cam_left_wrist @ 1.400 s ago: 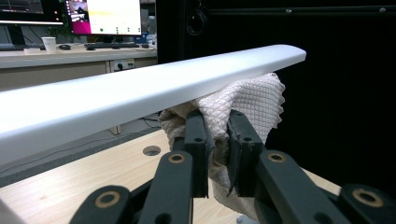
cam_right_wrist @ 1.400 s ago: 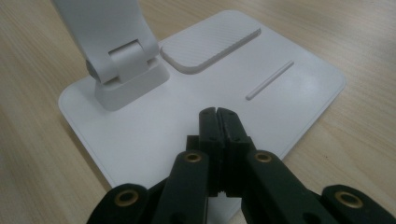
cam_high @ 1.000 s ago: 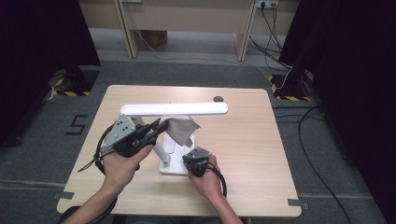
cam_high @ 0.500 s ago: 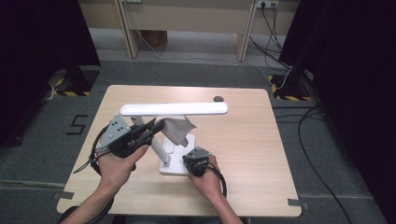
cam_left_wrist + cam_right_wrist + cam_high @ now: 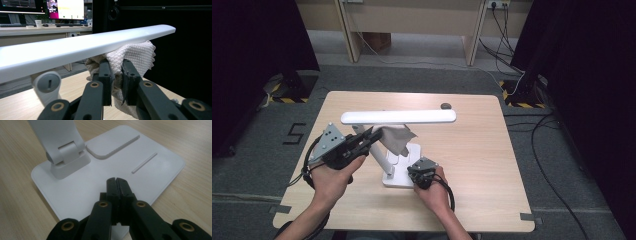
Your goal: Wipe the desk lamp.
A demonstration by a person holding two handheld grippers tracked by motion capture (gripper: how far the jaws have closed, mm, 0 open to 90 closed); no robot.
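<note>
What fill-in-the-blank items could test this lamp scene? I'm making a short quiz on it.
1. The left gripper is shut on a ____.
2. The cloth touches the underside of the lamp's ____.
3. The right gripper, jaws shut, has its tips on the lamp's ____.
4. The table is made of light ____.

Missing words: cloth; bar; base; wood
</note>
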